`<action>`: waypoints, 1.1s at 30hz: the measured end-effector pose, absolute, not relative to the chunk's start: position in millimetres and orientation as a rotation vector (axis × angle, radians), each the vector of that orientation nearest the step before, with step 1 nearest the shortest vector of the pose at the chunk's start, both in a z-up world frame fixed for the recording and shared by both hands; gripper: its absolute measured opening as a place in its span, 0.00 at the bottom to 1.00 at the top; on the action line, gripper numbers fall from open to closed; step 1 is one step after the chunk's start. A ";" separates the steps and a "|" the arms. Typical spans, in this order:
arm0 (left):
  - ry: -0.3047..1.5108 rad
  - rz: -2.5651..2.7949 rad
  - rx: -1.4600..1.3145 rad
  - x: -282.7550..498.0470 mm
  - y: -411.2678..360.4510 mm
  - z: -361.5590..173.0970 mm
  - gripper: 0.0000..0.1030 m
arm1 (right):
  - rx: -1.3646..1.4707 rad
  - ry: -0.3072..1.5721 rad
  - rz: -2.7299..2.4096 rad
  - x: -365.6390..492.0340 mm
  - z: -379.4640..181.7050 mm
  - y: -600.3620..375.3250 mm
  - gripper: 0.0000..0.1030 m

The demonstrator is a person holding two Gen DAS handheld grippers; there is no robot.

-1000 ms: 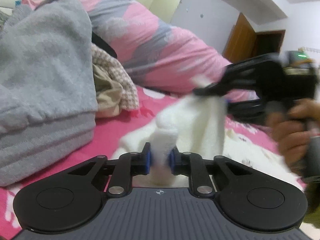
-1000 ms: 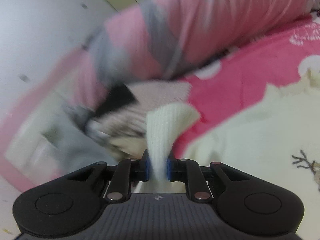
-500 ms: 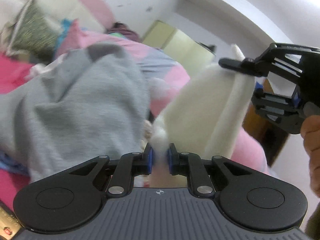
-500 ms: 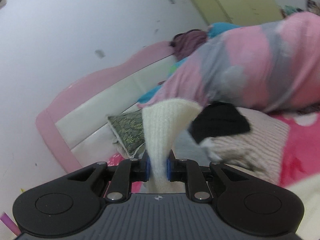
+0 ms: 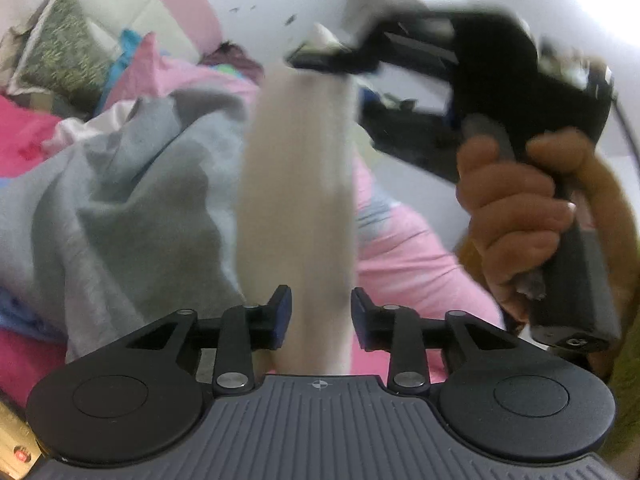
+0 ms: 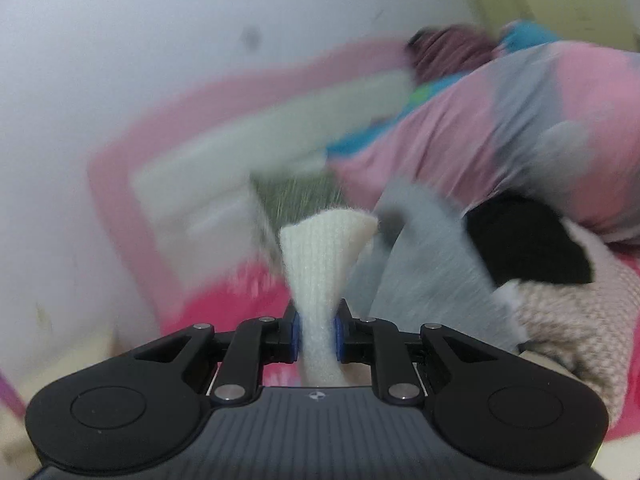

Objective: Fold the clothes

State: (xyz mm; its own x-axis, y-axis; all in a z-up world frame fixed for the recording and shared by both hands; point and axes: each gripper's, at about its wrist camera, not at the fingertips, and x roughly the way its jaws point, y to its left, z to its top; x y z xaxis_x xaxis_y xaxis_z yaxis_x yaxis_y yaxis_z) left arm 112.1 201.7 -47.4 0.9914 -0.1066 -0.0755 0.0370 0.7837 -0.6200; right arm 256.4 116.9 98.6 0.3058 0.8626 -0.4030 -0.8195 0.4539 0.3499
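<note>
Clearly the folding has barely begun. One cream knitted garment [image 5: 296,208] hangs in the air as a long strip, stretched between the two grippers, and no neat fold shows on it yet. The right gripper [image 6: 317,338] is clamped on a ribbed edge of that garment, which fans out past its blue pads, and in the left view it holds the top of the strip up high. The left gripper [image 5: 319,318] sits at the near, lower end; its jaws are opening, the strip runs between them, and the pads no longer press on it. My reading is that the left side is letting go so the piece can be regripped or laid down; spreading and folding it are all still to do.

Counting what shows: one cream garment in hand, one grey sweatshirt [image 5: 132,200] heaped on the left, one beige knit [image 6: 576,320] and one black item [image 6: 524,240] at the far right, all unfolded. One pink and grey duvet [image 6: 500,136] lies behind them, one green patterned cushion [image 5: 64,56] leans far left, and one hand [image 5: 516,208] grips the right handle.
</note>
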 end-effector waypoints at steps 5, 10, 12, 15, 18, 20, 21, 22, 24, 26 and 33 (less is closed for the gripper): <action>0.129 0.035 -0.780 114.1 216.7 -58.3 0.33 | -0.177 0.648 1.223 250.1 79.9 166.9 0.30; 0.148 0.133 -0.856 113.2 226.3 -66.6 0.33 | -0.328 0.511 1.312 225.7 87.1 171.8 0.68; 0.145 0.159 -0.875 110.0 229.7 -67.6 0.33 | -0.286 0.457 1.282 228.4 92.8 161.5 0.71; 0.115 0.186 -0.888 103.9 230.3 -66.7 0.33 | -0.206 0.477 1.215 246.7 93.5 151.4 0.72; 0.032 0.234 -0.899 90.6 230.4 -65.2 0.33 | -0.244 0.515 1.155 262.4 83.2 153.2 0.68; -0.029 0.268 -0.906 83.5 234.3 -63.1 0.33 | -0.265 0.535 1.153 266.3 75.5 156.2 0.64; -0.051 0.280 -0.917 80.0 236.8 -62.8 0.33 | -0.271 0.543 1.161 266.8 72.4 157.7 0.63; -0.063 0.292 -0.928 77.1 238.7 -62.3 0.33 | -0.284 0.545 1.170 266.6 69.0 161.5 0.62; -0.074 0.326 -0.942 75.1 244.9 -60.9 0.33 | -0.329 0.549 1.172 264.0 61.3 169.5 0.60; -0.084 0.351 -0.965 75.1 253.9 -61.7 0.32 | -0.380 0.561 1.167 261.5 51.3 175.5 0.55; -0.079 0.400 -0.994 73.4 259.4 -65.9 0.20 | -0.550 0.585 1.137 245.0 14.7 172.1 0.34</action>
State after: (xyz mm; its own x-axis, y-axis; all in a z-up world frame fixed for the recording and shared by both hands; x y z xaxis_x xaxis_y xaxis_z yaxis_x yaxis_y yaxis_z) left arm 73.4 259.4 -65.9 0.9244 0.3634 -0.1156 -0.2917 0.4787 -0.8281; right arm 245.0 172.1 14.7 0.3061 0.6675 -0.6787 -0.9404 0.3231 -0.1064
